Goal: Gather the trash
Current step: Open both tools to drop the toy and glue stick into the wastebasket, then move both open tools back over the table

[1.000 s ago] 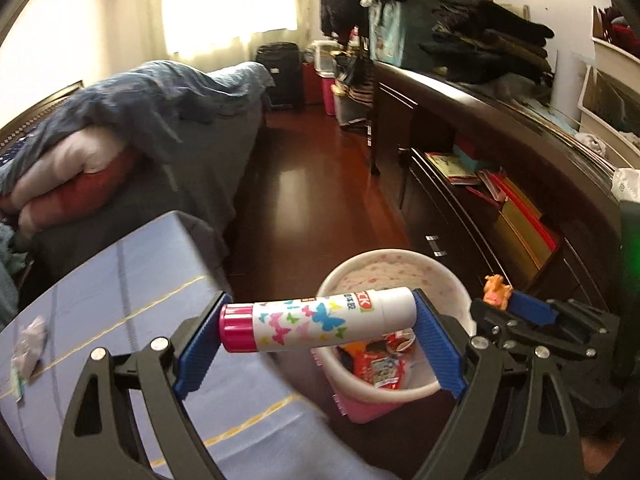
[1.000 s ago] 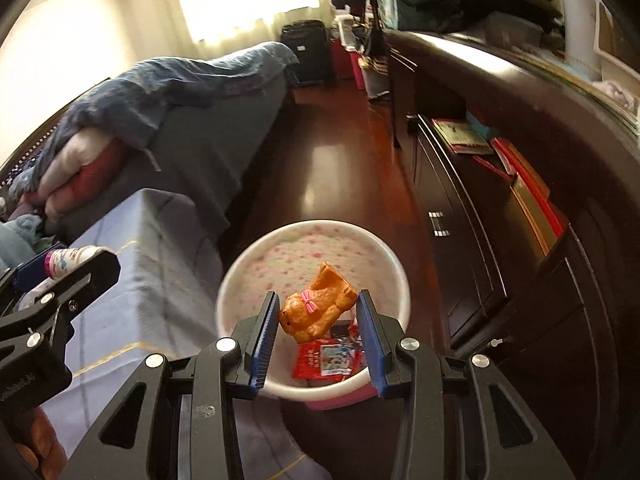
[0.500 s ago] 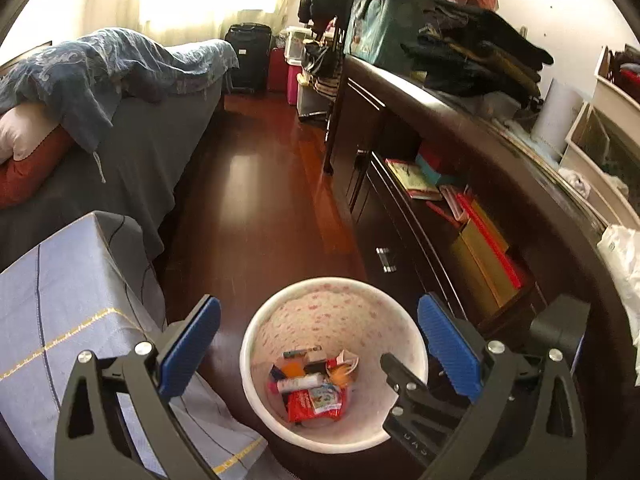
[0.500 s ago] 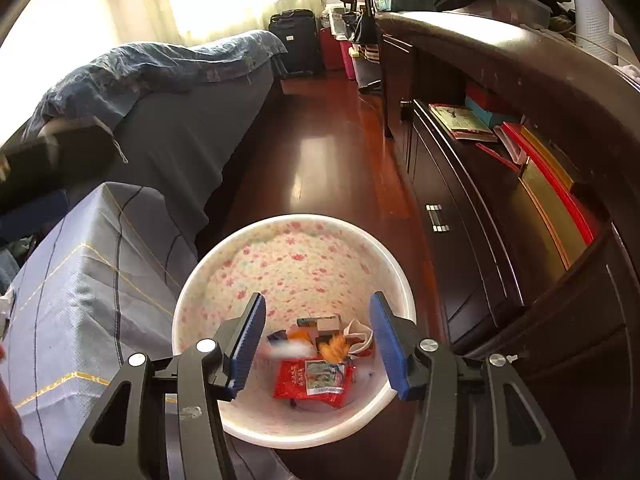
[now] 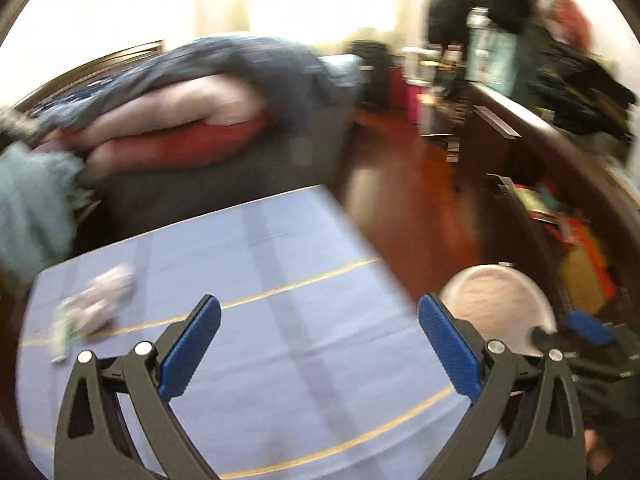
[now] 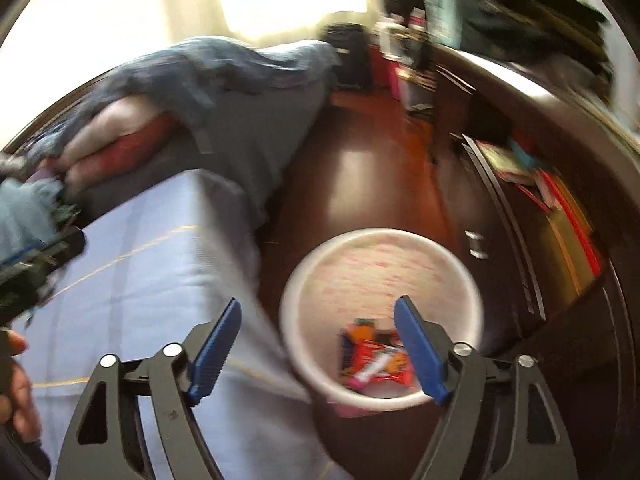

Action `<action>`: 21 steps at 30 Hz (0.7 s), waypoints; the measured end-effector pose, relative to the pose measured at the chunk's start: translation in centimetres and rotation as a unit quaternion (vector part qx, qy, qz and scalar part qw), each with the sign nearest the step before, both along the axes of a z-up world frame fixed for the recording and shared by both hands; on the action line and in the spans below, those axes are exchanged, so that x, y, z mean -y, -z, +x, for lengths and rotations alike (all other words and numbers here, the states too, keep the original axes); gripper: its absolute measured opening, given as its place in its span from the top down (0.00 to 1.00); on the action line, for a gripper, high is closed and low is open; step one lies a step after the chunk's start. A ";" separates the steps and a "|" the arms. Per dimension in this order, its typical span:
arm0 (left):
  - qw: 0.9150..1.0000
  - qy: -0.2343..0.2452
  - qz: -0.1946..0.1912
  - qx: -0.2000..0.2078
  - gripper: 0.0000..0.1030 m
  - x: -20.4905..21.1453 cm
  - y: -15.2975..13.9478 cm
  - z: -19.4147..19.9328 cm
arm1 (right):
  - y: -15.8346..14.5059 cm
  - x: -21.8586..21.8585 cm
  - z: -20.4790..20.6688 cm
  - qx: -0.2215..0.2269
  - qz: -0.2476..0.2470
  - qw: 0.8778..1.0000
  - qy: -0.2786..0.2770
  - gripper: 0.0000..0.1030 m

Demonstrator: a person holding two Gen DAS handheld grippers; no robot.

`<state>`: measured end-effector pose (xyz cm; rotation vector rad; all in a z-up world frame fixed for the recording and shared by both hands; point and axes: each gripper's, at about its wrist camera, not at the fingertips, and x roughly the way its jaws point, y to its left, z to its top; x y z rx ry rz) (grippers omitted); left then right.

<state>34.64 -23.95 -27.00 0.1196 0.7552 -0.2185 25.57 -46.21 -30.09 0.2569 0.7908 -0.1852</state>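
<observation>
Both views are motion-blurred. My left gripper (image 5: 319, 344) is open and empty over the blue-clothed table (image 5: 280, 280). A crumpled pale wrapper (image 5: 98, 298) lies on the cloth at its left. The white pink-speckled bin (image 5: 496, 300) stands on the floor to the right. My right gripper (image 6: 318, 348) is open and empty, between the table edge (image 6: 160, 280) and the bin (image 6: 380, 264). Red and orange wrappers (image 6: 376, 360) lie in the bin's bottom. The left gripper's body (image 6: 28, 272) shows at the left edge of the right wrist view.
A bed with a blue blanket and pink and red pillows (image 5: 180, 120) stands behind the table. A dark wooden cabinet with books (image 6: 540, 200) runs along the right. Dark red wood floor (image 6: 360, 184) lies between them.
Both grippers have swung left, from over the bin toward the table. The right gripper's jaws have opened wider. The glue stick and orange toy released earlier lie in the bin.
</observation>
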 end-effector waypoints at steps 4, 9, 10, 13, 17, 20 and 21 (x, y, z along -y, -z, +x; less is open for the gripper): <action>0.997 -0.082 0.008 0.000 0.04 -7.7 -0.1 0.8 | -2.2 -6.7 1.1 0.016 -0.010 0.996 -0.087 0.17; 0.981 -0.195 0.009 -0.007 0.04 -17.6 0.4 2.5 | -3.3 -14.0 2.4 0.019 -0.025 0.985 -0.168 0.17; 0.975 -0.220 0.008 -0.014 0.04 -20.0 0.8 3.1 | -3.5 -15.0 2.5 0.020 -0.028 0.983 -0.179 0.17; 0.967 -0.253 0.009 -0.030 0.04 -24.2 2.3 4.3 | -4.0 -19.2 2.9 0.021 -0.038 0.975 -0.219 0.17; 0.967 -0.245 0.005 -0.065 0.04 -27.7 4.6 6.1 | -4.2 -23.2 3.7 0.023 -0.054 0.967 -0.248 0.17; 0.971 -0.224 0.005 -0.080 0.04 -28.5 5.7 7.5 | -4.2 -25.2 4.6 0.023 -0.059 0.964 -0.257 0.17; 0.973 -0.218 0.011 -0.080 0.04 -28.7 6.0 7.9 | -4.2 -25.9 5.1 0.022 -0.060 0.964 -0.259 0.17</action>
